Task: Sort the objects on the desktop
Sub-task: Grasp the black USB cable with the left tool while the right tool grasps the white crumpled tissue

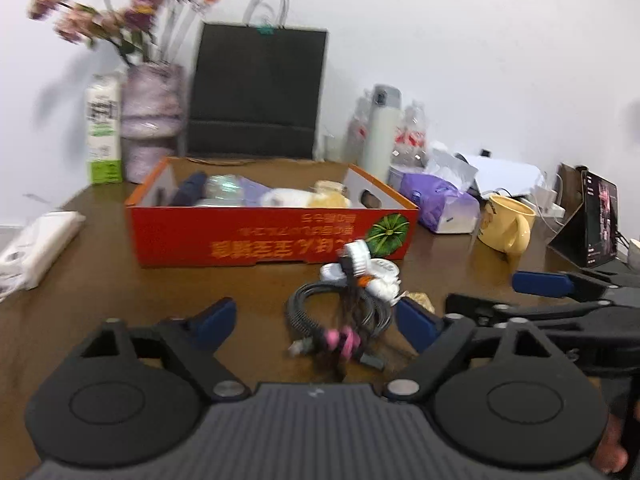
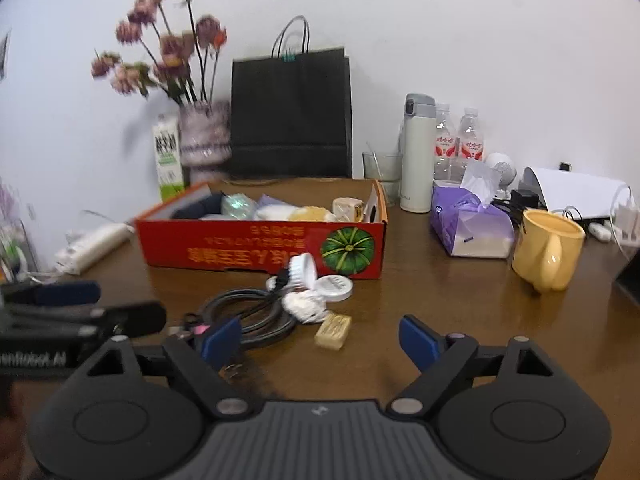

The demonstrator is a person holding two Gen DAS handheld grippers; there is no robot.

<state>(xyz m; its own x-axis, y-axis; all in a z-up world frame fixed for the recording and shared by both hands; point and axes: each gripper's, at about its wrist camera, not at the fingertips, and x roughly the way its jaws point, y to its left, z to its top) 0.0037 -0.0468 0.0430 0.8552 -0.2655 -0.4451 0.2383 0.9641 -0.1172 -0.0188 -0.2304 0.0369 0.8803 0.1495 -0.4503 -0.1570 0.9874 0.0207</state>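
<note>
My left tool (image 1: pixel 316 322) is spread wide over the brown bench (image 1: pixel 100 288), gripping nothing; my right tool (image 2: pixel 320 340) is likewise spread and holds nothing. Each tool shows at the edge of the other's view.

The loose things lie in a cluster on the bench just in front of the red cardboard box (image 2: pixel 260 248). The coiled black cable (image 2: pixel 248 312) lies flat, its loop stretched left to right, and between my left fingers in the left view. A pink clip (image 1: pixel 344 340) sits on the cable's near side. The small white brush (image 2: pixel 302 270) is tilted, bristles toward the box, touching a white round lid (image 2: pixel 334 287) lying flat. A crumpled white wad (image 2: pixel 304 306) sits just beside the lid, and a pale yellow wrapped block (image 2: pixel 334 330) lies near it, long axis running from near-left to far-right.

The box is open-topped, its printing upside down toward me. Inside lie a dark blue item (image 2: pixel 196 208), a clear packet, a white bundle and a yellowish piece (image 2: pixel 308 213); what they are I cannot tell.

Right of the box stand a purple tissue pack (image 2: pixel 468 224) and a yellow mug (image 2: pixel 546 248), handle toward me.

Only the right view shows the drinking glass (image 2: pixel 380 168) and the wrapped block in full; only the left view shows the standing tablet (image 1: pixel 600 220)
</note>
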